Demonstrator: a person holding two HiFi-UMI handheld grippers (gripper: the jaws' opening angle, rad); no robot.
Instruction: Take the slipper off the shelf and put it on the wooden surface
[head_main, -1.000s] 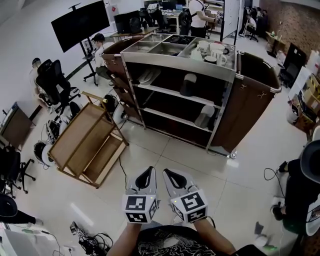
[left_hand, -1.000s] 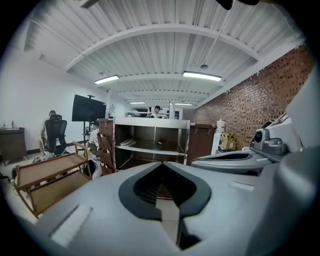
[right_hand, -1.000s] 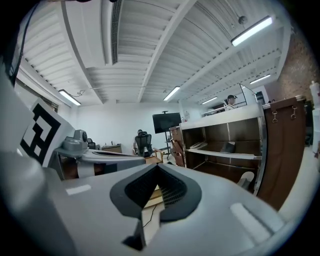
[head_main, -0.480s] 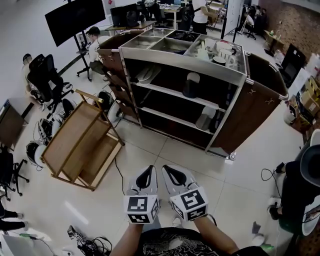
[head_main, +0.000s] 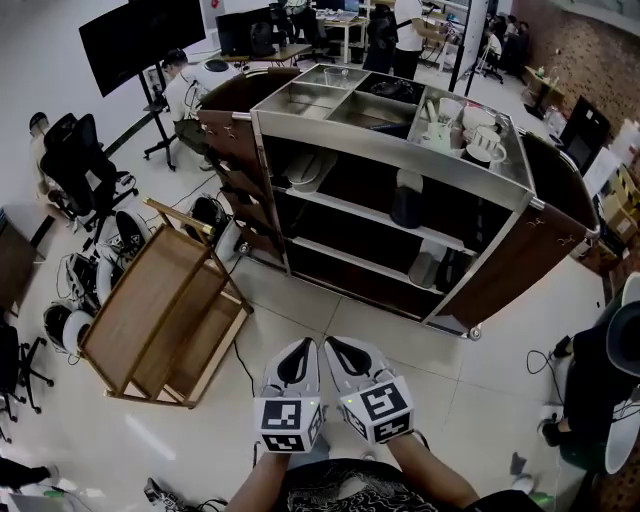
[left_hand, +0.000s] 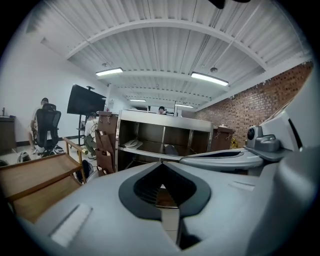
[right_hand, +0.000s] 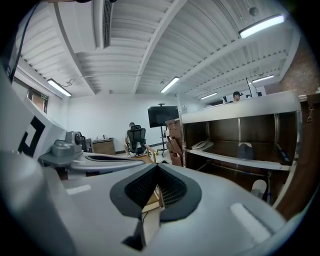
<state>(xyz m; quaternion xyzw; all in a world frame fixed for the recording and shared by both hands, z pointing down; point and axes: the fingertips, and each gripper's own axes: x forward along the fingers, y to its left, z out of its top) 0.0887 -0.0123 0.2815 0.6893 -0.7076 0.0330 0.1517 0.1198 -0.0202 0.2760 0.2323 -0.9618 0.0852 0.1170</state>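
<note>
Hovering near, left tongs (head_main: 298, 350) and right tongs (head_main: 338, 350) sit closed, empty; far cart (head_main: 500, 262) shelf (head_main: 365, 211) holds a slipper (head_main: 305, 168), top tray (head_main: 468, 165) cups (head_main: 482, 142).

Wide open tiled floor (head_main: 345, 315) ahead, nothing standing before the cart (head_main: 390, 155). Its shelf bays face front, roomy, with a steel upright (head_main: 275, 205) at the left edge. Off left, the wooden rack (head_main: 150, 310) lies low, a cable (head_main: 245, 365) trailing beside it. A brown side bag (head_main: 520, 255) flanks the right.

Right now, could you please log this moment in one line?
left gripper: jaws shut, empty | right gripper: jaws shut, empty | white slipper: on cart, upper shelf | wooden rack: on floor
</note>
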